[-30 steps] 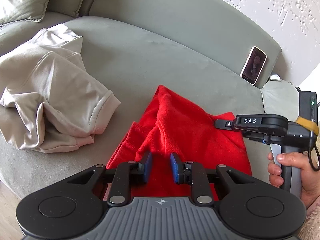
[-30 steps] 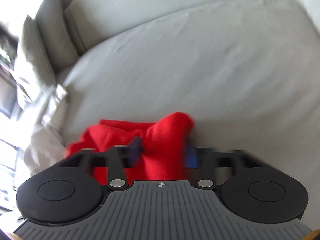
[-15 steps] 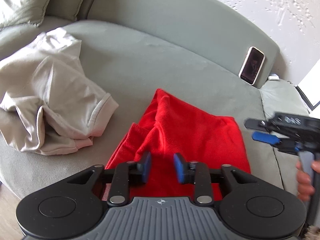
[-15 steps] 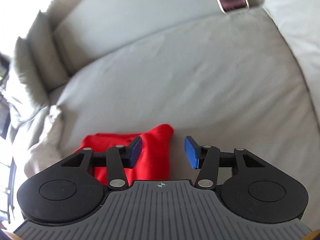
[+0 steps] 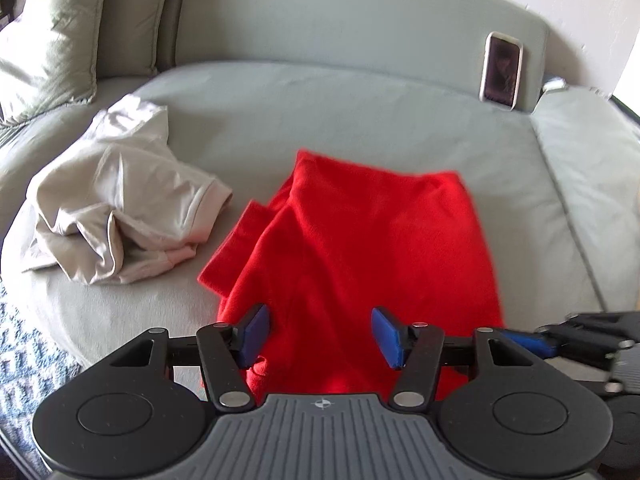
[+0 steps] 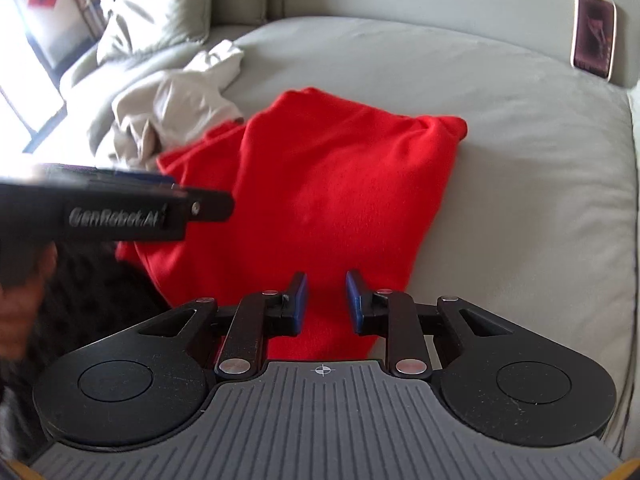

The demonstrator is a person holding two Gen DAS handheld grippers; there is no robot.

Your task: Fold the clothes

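A red garment (image 5: 360, 248) lies folded lengthwise on the grey sofa seat (image 5: 280, 112), also seen in the right wrist view (image 6: 320, 184). My left gripper (image 5: 320, 336) hangs open and empty above its near end. My right gripper (image 6: 326, 300) is open with a narrower gap, empty, above the garment's near right edge. The right gripper shows at the right edge of the left wrist view (image 5: 560, 340). The left gripper's side shows at the left of the right wrist view (image 6: 120, 212). A crumpled beige garment (image 5: 120, 200) lies to the left of the red one.
A phone (image 5: 502, 70) leans against the sofa back at the far right. Cushions (image 5: 48, 32) stand at the back left. A patterned rug (image 5: 20, 360) shows below the sofa's left front edge. A second seat cushion (image 5: 592, 160) adjoins on the right.
Both grippers have pulled back and up from the red garment. The right let go of its far corner. The left jaws have opened wider. The garment now lies flatter.
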